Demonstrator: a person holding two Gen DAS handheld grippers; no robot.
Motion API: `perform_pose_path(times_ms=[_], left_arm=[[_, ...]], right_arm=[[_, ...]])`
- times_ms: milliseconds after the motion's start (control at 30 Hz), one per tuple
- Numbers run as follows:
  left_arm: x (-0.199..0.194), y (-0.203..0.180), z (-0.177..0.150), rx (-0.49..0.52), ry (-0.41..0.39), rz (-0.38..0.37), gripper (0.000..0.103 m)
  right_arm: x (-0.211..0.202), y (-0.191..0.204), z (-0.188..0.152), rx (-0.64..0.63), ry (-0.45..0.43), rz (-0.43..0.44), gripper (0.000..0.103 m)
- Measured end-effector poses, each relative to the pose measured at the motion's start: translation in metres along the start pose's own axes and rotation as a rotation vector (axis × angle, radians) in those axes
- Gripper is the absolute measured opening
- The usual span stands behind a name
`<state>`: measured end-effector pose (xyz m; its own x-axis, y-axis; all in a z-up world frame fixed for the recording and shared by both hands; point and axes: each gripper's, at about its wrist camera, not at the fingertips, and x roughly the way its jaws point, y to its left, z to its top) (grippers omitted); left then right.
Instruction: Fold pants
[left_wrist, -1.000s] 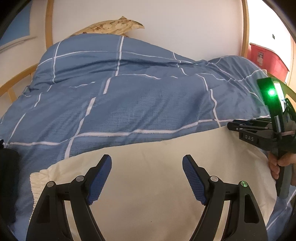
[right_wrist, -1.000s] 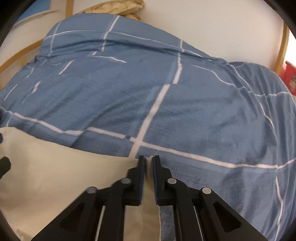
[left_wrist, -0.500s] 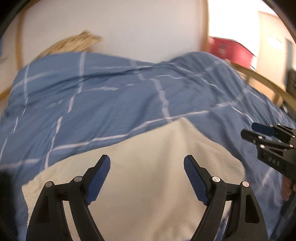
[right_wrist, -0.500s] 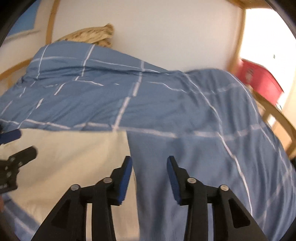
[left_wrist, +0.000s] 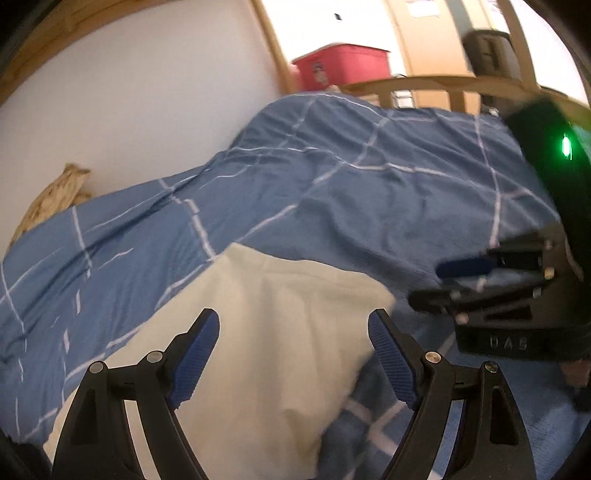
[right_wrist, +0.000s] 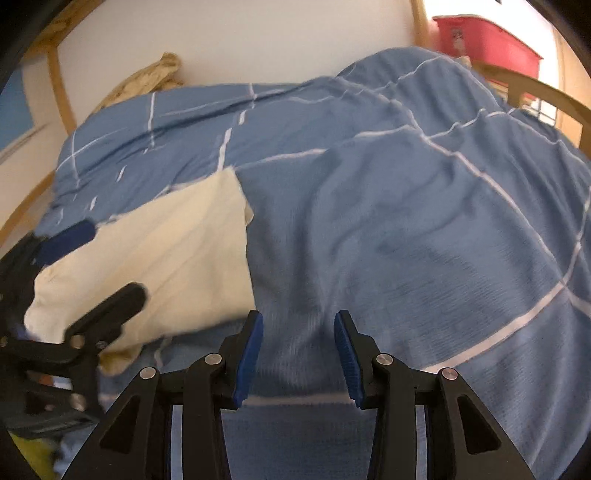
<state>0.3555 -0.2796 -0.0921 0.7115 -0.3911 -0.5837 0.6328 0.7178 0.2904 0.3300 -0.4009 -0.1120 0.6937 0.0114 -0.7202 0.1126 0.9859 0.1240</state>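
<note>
Pants (left_wrist: 266, 332), cream and folded, lie on the blue duvet (right_wrist: 406, 221) under my left gripper (left_wrist: 295, 362), its fingers spread wide; my right gripper (right_wrist: 298, 354), which pinched the corner a second ago, now hangs open beside them, suggesting this fold is finished.

My right gripper (right_wrist: 298, 350), clamped on the corner of the cream pants (right_wrist: 177, 258) a second ago, has let go and spread wide over the blue duvet (right_wrist: 406, 221), both cameras swinging rightward.
</note>
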Motion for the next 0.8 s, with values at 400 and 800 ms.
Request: perform_pose_path(times_ms=[400, 800], left_arm=[[0.031, -0.051, -0.002, 0.226, 0.09, 0.033, 0.06], [0.036, 0.023, -0.007, -0.161, 0.059, -0.072, 0.016]], right_arm=[[-0.017, -0.047, 0.006, 0.172, -0.064, 0.094, 0.041], [-0.014, -0.02, 0.002, 0.071, -0.115, 0.189, 0.041]])
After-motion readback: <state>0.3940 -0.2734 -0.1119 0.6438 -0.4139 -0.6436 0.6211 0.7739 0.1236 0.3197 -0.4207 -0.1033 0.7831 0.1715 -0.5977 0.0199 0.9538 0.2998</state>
